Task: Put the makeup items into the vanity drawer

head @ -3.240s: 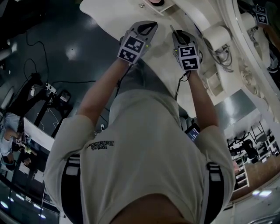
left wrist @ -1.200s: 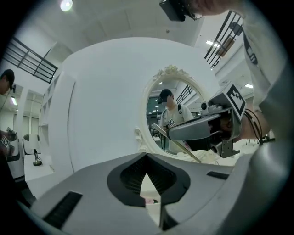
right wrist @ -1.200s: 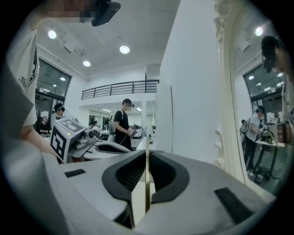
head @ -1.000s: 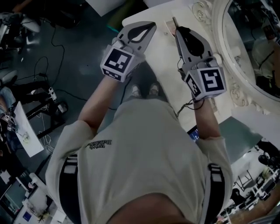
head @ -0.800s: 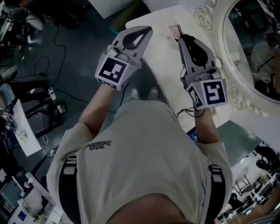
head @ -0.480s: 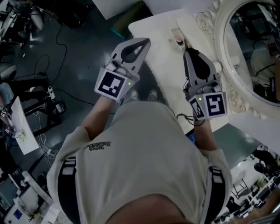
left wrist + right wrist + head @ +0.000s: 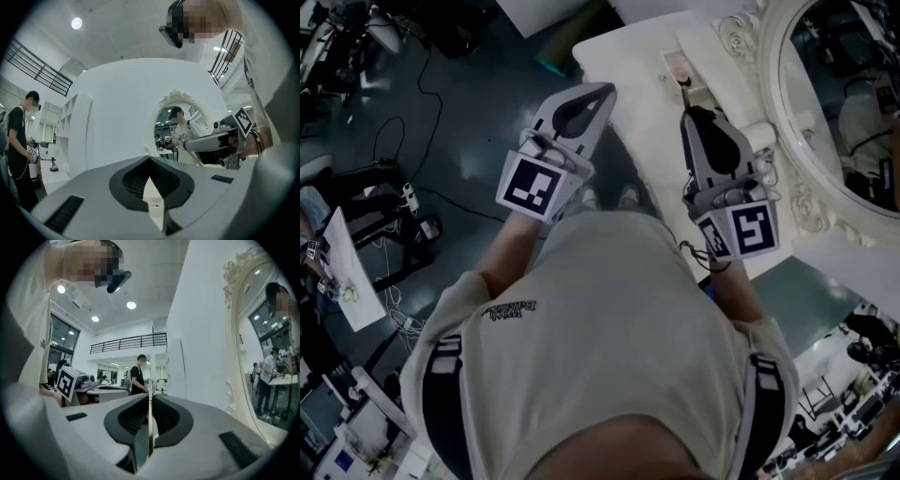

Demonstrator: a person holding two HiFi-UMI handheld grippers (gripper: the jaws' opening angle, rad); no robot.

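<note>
Under you is a dark floor [image 7: 441,122] with cables trailing toward 9 and 10 o'clock in the head view. A white vanity top [image 7: 637,84] fills 12 to 1 o'clock. An ornate white-framed mirror [image 7: 839,103] curves along its edge at 2 o'clock.

Your right gripper [image 7: 684,112] reaches out level over the vanity top at 1 o'clock. Its jaws are pressed together on a slim, pale makeup stick [image 7: 682,91], which juts past the tips toward 12 o'clock. In the right gripper view the stick [image 7: 150,427] stands as a thin upright line squeezed between the two pads, with no gap on either side.

Just beyond the stick's far end, at 12 o'clock on the vanity, sits a small open compartment [image 7: 678,66] with something pink inside. Whether it is a drawer or a tray is unclear, and so is whether the stick touches it.

Your left gripper [image 7: 605,90] is at 11 o'clock, at the vanity's near-left edge and well apart from the right one. Its tips meet at a point and nothing is caught between them; in the left gripper view only the pale tabletop shows through the hollow behind the tips [image 7: 150,160]. That view also catches your right gripper at 3 o'clock, with the stick slanting from it.
</note>
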